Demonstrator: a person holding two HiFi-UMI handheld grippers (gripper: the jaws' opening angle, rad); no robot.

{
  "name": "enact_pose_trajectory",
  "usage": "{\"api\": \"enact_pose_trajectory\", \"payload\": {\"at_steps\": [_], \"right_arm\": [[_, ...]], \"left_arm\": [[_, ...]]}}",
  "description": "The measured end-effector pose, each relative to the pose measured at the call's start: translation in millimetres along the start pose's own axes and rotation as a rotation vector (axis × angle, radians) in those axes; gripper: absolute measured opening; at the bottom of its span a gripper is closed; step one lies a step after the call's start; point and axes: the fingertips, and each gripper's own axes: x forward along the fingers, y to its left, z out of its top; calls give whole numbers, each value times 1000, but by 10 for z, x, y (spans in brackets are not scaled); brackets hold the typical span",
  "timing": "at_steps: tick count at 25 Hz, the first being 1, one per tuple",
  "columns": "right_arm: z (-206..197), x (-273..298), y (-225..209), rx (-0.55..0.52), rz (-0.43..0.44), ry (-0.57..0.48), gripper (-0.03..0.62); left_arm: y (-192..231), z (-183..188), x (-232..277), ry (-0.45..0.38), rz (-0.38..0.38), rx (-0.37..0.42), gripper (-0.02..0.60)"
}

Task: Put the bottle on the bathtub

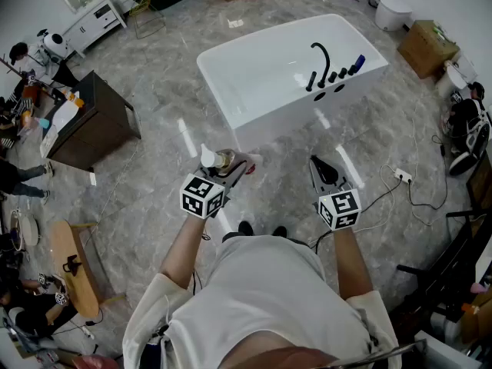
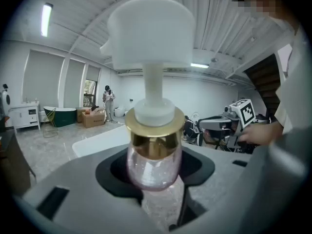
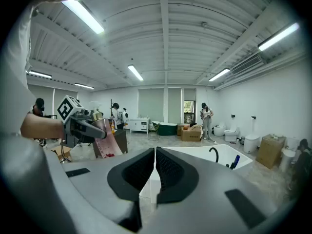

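My left gripper (image 1: 233,164) is shut on a pink glittery pump bottle (image 2: 153,160) with a gold collar and a white pump head (image 2: 148,33). In the head view the bottle (image 1: 223,160) is held in the air just short of the white bathtub (image 1: 269,68). The bathtub's near corner lies right beyond it. My right gripper (image 1: 321,167) is shut with nothing between its jaws, level with the left one and to its right. From the right gripper view the bottle (image 3: 105,138) shows at the left and the bathtub (image 3: 195,155) lies ahead.
A black faucet (image 1: 321,56) and black knobs stand on the bathtub's right rim, beside a blue item (image 1: 358,64). A dark wooden cabinet (image 1: 96,121) stands at the left. Cardboard boxes (image 1: 427,48), a toilet (image 1: 393,10) and cables (image 1: 407,183) lie at the right. People stand at the room's edges.
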Motion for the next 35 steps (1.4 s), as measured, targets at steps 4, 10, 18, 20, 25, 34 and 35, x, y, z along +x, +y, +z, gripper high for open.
{"api": "enact_pose_trajectory", "payload": {"at_steps": [4, 10, 18, 20, 25, 34, 35], "right_arm": [[-29, 32, 16, 9, 6, 6, 35], [-18, 35, 19, 14, 4, 3, 35], [-41, -6, -28, 34, -4, -7, 35], [-51, -22, -65, 36, -8, -8, 35], [-117, -73, -189, 45, -19, -6, 35], [-303, -166, -502, 57, 2, 11, 35], [-327, -167, -541, 58, 7, 13, 36]], "left_arm": [[27, -20, -7, -4, 2, -1, 216], [53, -43, -19, -5, 14, -9, 216], [3, -81, -5, -4, 22, -18, 216], [-20, -84, 17, -3, 24, -21, 216], [-85, -93, 78, -2, 36, -26, 218], [-262, -148, 313, 13, 73, -42, 218], [-274, -155, 338, 14, 80, -44, 218]]}}
